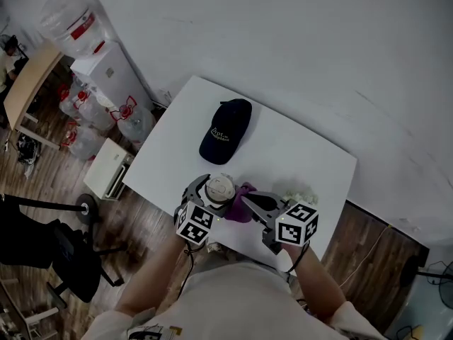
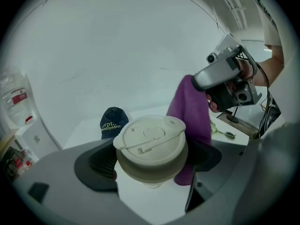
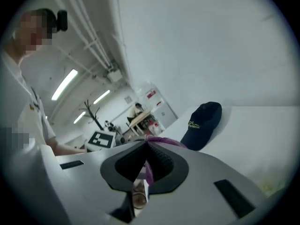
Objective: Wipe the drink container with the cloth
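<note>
Left tool (image 2: 151, 162) clamps cream-lidded drink container (image 2: 150, 139) | right tool (image 3: 145, 162) pinches purple cloth (image 2: 190, 111)

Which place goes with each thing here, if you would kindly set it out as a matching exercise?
Things:
1. cup
2. cloth
3. cap

Places:
A. lying on the white table
B. pinched in the right hand-held gripper
C. clamped in the left hand-held gripper

Pairs: 1-C, 2-B, 3-A
</note>
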The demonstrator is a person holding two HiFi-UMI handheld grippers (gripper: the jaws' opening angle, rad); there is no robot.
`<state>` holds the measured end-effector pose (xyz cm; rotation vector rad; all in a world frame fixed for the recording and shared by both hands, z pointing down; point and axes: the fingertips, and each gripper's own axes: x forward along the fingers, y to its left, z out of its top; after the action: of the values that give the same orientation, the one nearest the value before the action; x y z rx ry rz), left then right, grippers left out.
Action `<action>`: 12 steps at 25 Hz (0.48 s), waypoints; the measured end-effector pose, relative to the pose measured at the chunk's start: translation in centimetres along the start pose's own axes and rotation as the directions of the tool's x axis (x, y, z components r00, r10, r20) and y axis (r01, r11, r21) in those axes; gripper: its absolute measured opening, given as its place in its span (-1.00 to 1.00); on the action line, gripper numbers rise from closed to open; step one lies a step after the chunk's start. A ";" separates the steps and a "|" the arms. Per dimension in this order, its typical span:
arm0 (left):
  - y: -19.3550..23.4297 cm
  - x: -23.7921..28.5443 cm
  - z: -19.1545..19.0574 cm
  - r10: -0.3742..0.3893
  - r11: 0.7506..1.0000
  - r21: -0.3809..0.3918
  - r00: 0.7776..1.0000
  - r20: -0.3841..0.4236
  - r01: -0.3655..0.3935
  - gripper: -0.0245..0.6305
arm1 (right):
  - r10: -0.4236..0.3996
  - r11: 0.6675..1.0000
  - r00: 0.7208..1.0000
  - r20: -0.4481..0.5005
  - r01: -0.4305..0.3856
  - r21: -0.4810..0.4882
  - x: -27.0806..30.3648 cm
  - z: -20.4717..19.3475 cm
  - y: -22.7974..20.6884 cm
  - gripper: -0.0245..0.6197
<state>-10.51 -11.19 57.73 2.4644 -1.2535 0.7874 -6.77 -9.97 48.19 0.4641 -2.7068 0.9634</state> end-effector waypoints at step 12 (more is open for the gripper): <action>0.6 -0.4 0.7 -0.003 1.000 0.024 1.000 -0.018 0.004 0.41 | 0.012 0.970 0.975 0.222 -0.065 0.234 5.0 -0.4 -5.1 -0.81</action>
<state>-10.93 -11.54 56.90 2.4724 -1.2405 0.8262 -9.43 -14.55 52.95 0.5973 -2.8121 1.3330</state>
